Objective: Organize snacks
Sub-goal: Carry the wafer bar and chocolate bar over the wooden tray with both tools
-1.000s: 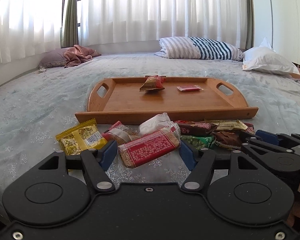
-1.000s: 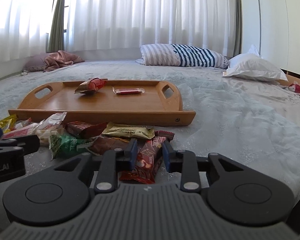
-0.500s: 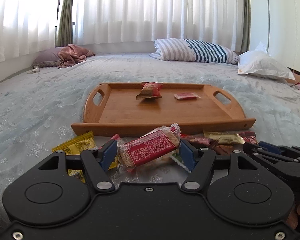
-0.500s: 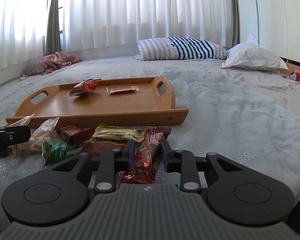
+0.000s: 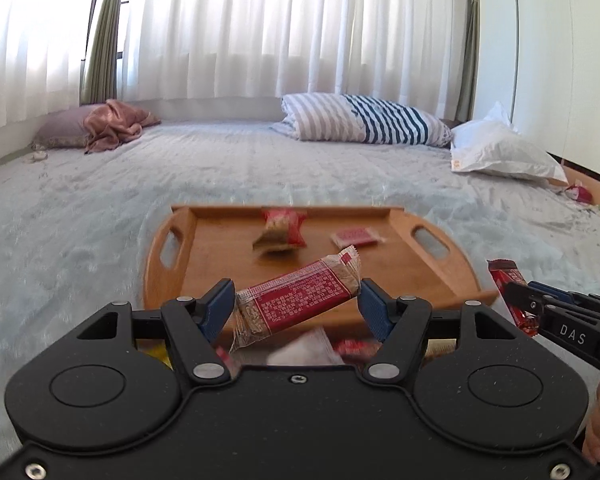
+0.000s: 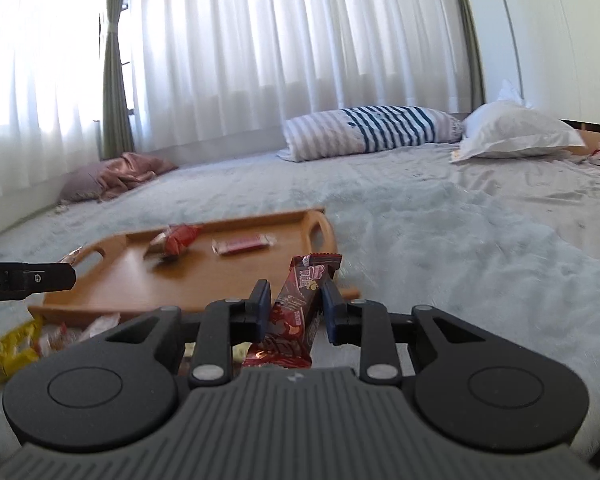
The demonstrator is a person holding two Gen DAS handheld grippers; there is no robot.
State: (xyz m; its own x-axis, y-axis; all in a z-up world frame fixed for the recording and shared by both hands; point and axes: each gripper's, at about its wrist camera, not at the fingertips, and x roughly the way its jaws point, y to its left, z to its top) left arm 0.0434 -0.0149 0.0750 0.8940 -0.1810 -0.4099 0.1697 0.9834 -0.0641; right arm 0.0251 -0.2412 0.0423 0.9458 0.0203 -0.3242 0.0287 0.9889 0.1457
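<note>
The bed (image 5: pixel 260 168) carries a wooden tray (image 5: pixel 220 276), loose snack packets (image 6: pixel 16 350) and pillows (image 5: pixel 364 124).

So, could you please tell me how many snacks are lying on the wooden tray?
2: a crumpled red packet near the tray's far middle, and a flat red packet to its right.

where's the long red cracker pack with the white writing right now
In the left wrist view, the red cracker pack is held crosswise in the left gripper, lifted over the near edge of the wooden tray on the bed.
</note>
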